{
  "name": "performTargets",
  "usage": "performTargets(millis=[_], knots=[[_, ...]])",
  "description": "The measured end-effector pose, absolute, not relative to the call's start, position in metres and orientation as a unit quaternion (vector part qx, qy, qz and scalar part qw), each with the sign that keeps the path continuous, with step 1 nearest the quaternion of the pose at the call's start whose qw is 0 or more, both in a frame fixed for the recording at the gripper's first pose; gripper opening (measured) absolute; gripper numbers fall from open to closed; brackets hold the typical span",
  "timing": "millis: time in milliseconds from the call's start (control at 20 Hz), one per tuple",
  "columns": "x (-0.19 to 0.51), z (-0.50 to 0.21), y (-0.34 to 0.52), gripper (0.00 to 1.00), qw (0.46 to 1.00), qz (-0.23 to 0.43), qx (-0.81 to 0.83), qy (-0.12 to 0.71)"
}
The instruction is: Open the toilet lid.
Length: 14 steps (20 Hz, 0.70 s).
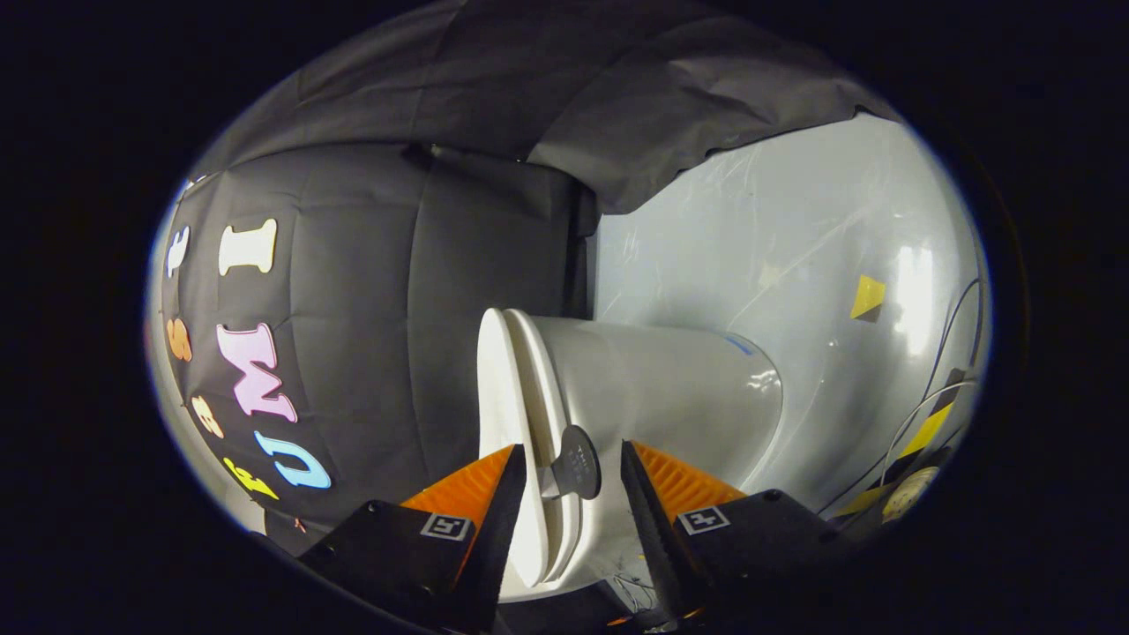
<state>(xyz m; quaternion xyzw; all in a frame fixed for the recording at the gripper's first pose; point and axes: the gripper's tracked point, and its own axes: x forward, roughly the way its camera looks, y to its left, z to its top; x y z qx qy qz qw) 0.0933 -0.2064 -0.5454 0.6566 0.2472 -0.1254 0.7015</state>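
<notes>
White toilet lid [504,414] lies shut on the seat, front edge between our 2 fingers | tool [573,481] spread wide, gripping nothing | step: approach | next: we judge closing on the lid edge, then swinging up.

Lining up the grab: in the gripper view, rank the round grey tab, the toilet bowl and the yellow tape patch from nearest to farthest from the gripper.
The gripper is open.
1. Round grey tab, between the fingers on the lid's edge.
2. Toilet bowl, just beyond.
3. Yellow tape patch, on the floor past the bowl.
</notes>
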Motion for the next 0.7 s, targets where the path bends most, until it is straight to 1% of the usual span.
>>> performTargets(millis=[150,300,700], knots=[[0.096,-0.554,-0.196,0.44,0.689,-0.120,0.668,0.252],[0.100,-0.551,-0.197,0.44,0.693,-0.107,0.673,0.233],[0.101,-0.546,-0.203,0.44,0.701,-0.104,0.677,0.198]])
